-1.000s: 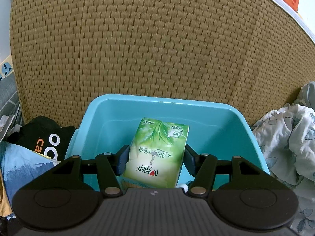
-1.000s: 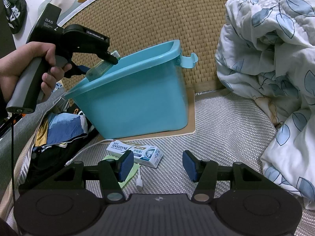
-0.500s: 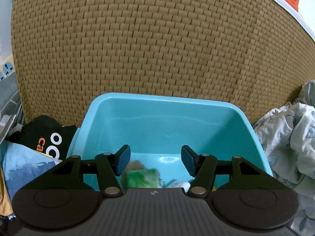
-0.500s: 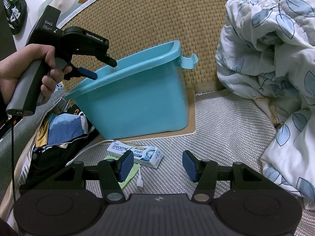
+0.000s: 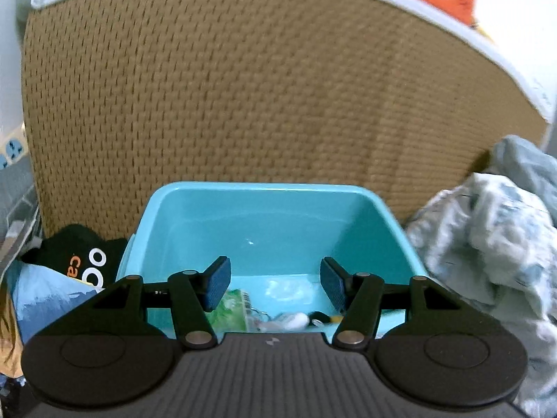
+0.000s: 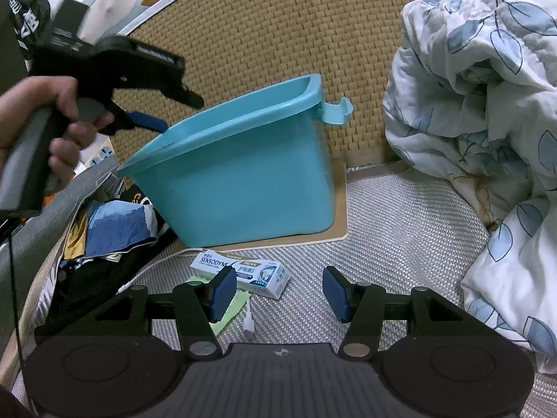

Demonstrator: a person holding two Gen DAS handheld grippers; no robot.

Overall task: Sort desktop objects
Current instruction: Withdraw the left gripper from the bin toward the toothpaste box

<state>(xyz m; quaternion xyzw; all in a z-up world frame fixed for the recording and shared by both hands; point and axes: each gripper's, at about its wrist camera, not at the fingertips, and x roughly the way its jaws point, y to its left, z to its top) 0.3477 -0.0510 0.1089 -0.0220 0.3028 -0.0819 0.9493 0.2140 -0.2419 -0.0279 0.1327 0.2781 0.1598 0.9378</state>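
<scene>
Now my left gripper (image 5: 275, 287), jaws apart and empty, hangs over the blue bin (image 5: 268, 223); the green carton (image 5: 228, 315) lies inside, below them. My right gripper (image 6: 275, 294), jaws also apart, hovers near the toothpaste box (image 6: 243, 271) before the bin.

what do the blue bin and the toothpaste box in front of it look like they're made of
Blue bin: apparently moulded plastic, smooth with a slight sheen, one uniform turquoise colour, rolled rim and a moulded hook at the corner.
Toothpaste box: likely thin printed cardboard, given its crisp folded edges, flat faces and glossy printed label.
</scene>
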